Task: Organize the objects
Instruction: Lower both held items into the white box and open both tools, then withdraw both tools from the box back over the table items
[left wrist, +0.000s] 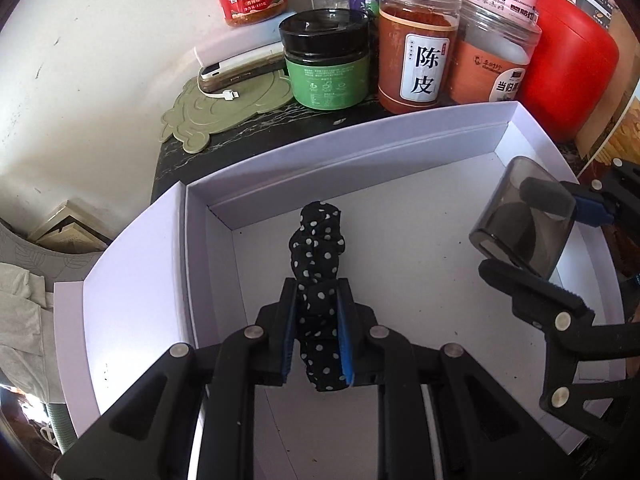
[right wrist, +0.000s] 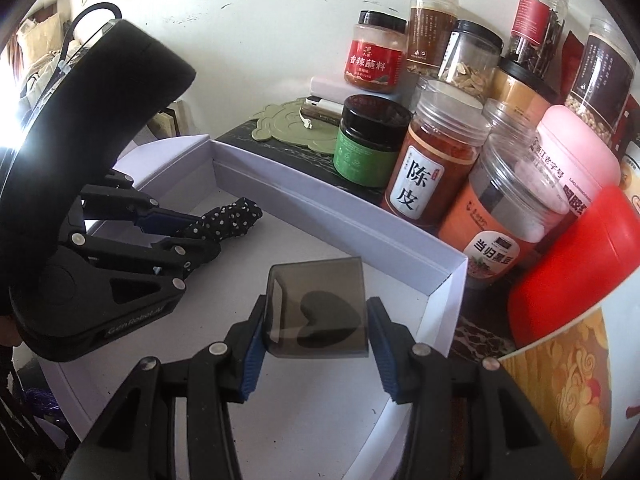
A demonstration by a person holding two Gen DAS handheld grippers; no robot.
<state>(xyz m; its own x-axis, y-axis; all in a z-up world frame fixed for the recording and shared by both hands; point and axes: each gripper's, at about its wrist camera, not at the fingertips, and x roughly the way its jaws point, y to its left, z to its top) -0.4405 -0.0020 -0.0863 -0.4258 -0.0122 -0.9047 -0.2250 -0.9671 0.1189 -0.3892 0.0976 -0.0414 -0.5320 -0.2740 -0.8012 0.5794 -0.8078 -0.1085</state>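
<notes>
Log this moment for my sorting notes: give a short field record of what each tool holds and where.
left tool: shut on scrunchie, black with white dots
right tool: shut on case, smoky clear, dark heart-shaped piece inside
box: white, open, both items over its floor
behind box: jars, red tin
mat: green, holds a power bank

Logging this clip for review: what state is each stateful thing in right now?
left gripper: shut on the polka-dot scrunchie
right gripper: shut on the smoky clear case
white box: open, lidless
green jar: lid on
orange jar: lid on
</notes>
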